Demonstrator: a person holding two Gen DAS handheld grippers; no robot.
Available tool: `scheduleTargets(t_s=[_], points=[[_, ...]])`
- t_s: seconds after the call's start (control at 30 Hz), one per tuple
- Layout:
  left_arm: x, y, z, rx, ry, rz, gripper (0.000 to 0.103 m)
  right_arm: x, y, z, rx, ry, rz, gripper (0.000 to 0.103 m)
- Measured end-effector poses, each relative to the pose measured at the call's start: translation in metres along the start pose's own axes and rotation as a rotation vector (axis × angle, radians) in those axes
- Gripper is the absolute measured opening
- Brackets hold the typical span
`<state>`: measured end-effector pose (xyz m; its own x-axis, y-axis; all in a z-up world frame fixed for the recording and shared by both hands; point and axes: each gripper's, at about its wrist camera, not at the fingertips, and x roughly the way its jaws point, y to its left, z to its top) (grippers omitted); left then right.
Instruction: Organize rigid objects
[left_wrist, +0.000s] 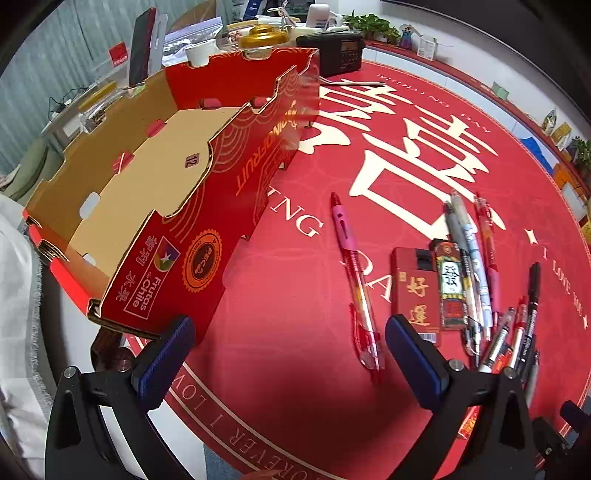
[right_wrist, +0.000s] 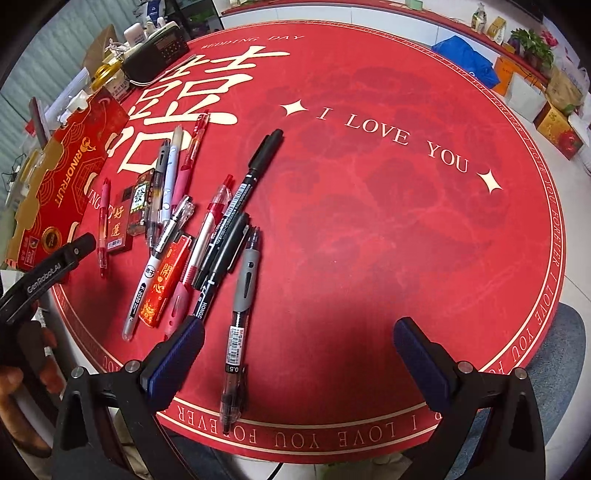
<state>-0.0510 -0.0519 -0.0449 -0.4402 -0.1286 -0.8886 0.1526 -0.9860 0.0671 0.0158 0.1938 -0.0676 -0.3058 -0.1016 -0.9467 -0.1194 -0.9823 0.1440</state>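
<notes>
Both your tongs gape fully, holding nothing: left gripper (left_wrist: 290, 345), right gripper (right_wrist: 299, 343). Pens (right_wrist: 207, 221) and what look like small red boxes (left_wrist: 415, 291) lie scattered near the round mat's (right_wrist: 388, 221) left edge, beside the empty fruit carton (left_wrist: 155, 170).

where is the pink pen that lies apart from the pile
In the left wrist view the pink pen lies alone on the red mat, between the cardboard box on its left and the red card box on its right.
</notes>
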Motion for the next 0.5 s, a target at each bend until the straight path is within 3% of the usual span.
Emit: scheduleTargets(t_s=[0.5], points=[[0.006, -0.011, 0.005, 0.004, 0.011, 0.002, 0.103, 0.001, 0.001, 0.002, -0.003, 0.006, 0.001, 0.103]])
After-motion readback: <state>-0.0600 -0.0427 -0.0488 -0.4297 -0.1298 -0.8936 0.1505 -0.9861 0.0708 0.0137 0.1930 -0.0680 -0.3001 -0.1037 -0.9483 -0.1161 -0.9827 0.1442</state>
